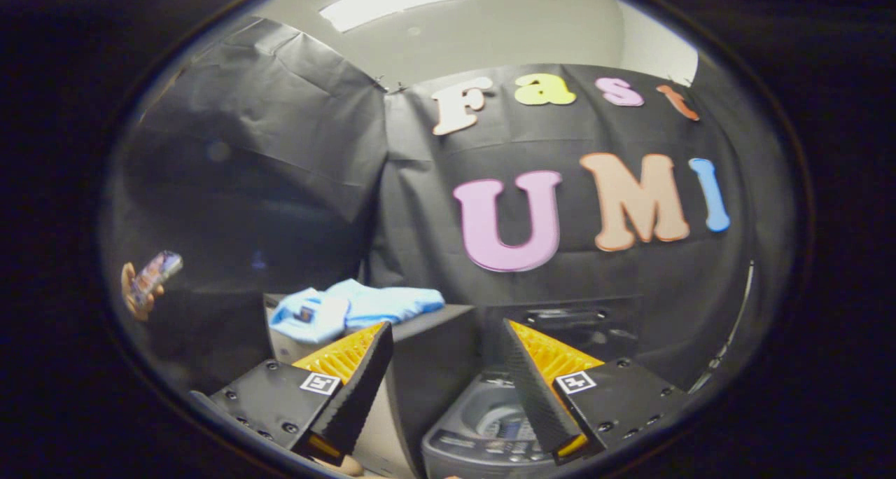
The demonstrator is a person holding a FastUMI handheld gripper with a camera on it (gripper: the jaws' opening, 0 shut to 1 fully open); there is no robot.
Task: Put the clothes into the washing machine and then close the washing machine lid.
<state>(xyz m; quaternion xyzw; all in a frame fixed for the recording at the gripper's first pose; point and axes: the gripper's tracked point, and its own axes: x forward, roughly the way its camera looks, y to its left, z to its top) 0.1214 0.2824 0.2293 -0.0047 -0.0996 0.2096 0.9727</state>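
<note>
A light blue piece of clothing [353, 309] lies crumpled on top of a dark box-like surface [434, 325], just beyond my left finger. My gripper [446, 332] is open, its fingers wide apart with nothing between them. Below and between the fingers sits a small grey top-loading washing machine [483, 430]; I see its drum opening and control panel from above. Its dark lid [581, 321] stands raised behind it, past my right finger. The clothing is up and left of the washer.
Black cloth walls close the booth behind and to the left. At the far left a person's hand [133, 293] holds a phone [155, 272]. A pale wall and ceiling light show above the cloth.
</note>
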